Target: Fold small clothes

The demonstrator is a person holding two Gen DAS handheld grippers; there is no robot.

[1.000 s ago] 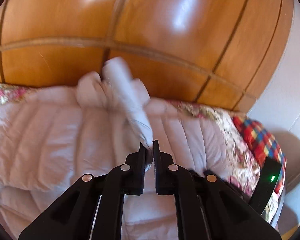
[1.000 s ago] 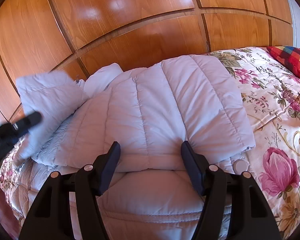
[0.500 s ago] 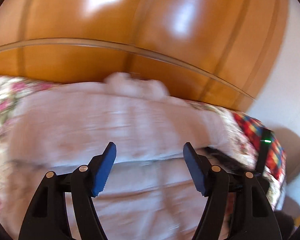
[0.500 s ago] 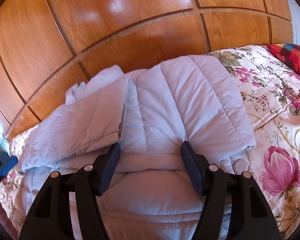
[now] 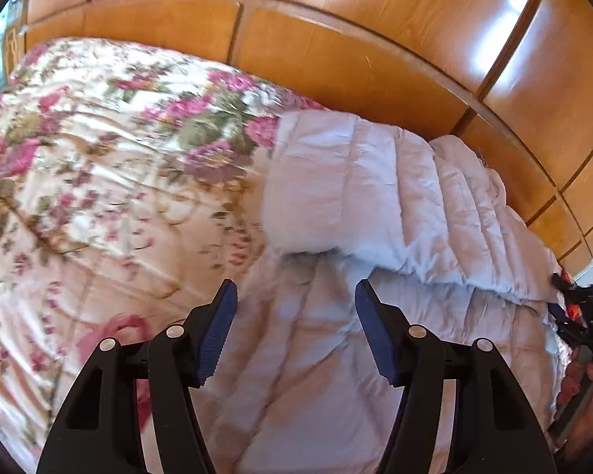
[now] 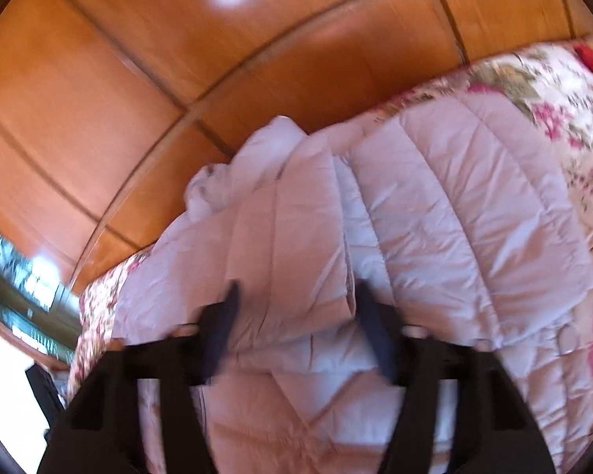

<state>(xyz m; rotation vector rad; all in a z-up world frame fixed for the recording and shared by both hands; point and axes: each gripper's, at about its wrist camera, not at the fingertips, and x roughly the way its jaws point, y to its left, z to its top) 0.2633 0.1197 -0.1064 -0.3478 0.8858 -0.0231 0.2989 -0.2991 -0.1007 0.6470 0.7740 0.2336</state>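
Quilted jacket (image 5: 375,213) lies folded on floral bedspread (image 5: 79,181), ahead of both tongs. Left gripper (image 5: 295,296) apart, just closing slightly, nothing between. Right gripper (image 6: 296,296) closing, blurred; grip on jacket undeterminable.

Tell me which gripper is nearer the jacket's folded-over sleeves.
Right. The right gripper sits at the folded sleeves' ends; the left gripper hovers short of them, over the jacket's body.

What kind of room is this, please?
Most likely a bedroom: a floral bedspread covers what looks like a bed, a pale quilted jacket lies on it, and wooden panelling stands behind it.
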